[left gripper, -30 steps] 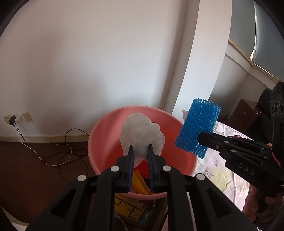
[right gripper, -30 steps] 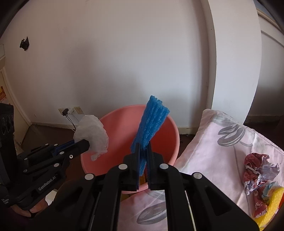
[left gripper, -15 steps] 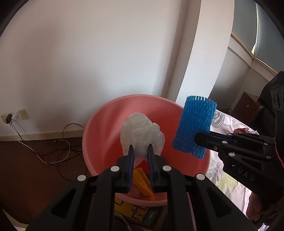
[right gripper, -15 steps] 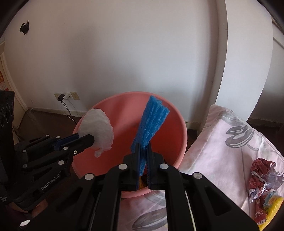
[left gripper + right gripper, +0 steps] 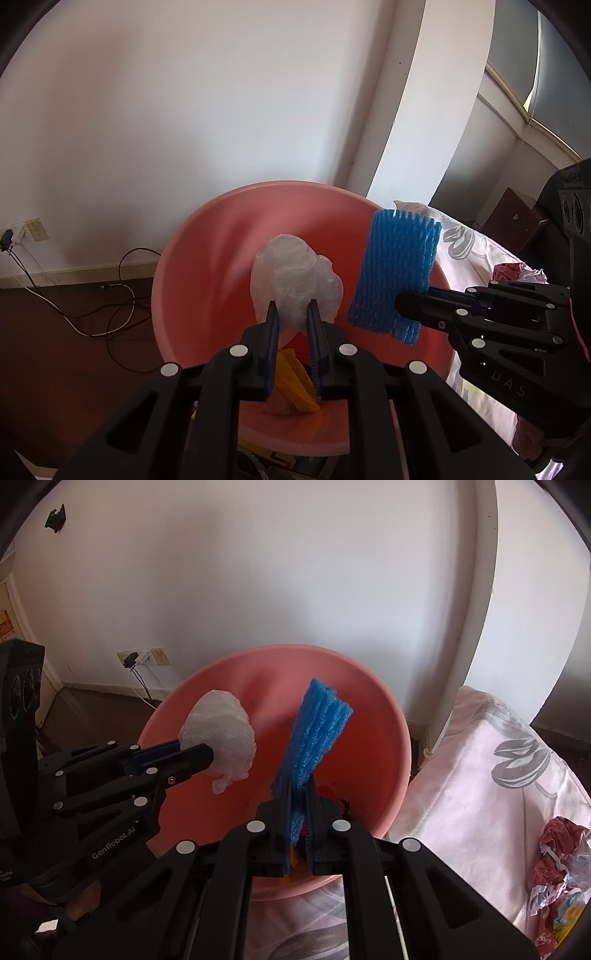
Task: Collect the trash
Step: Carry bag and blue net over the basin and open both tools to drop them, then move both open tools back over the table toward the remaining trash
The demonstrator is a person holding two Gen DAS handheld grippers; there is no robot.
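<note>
A pink basin (image 5: 192,280) (image 5: 369,709) sits below both grippers, with orange and red trash (image 5: 295,380) at its bottom. My left gripper (image 5: 291,314) (image 5: 207,755) is shut on a crumpled white plastic bag (image 5: 291,277) (image 5: 221,727) and holds it over the basin. My right gripper (image 5: 297,786) (image 5: 400,304) is shut on a blue foam net sleeve (image 5: 314,731) (image 5: 395,273), also over the basin, to the right of the bag.
A bed with a pink flowered sheet (image 5: 498,794) lies right of the basin, with crumpled red and white wrappers (image 5: 561,867) on it. Cables (image 5: 92,306) and a wall socket (image 5: 33,230) are at the left on the dark floor. A white wall stands behind.
Both grippers have moved forward and down over the basin with their loads; the basin now looks larger and fills more of both views. Both grips are unchanged.
</note>
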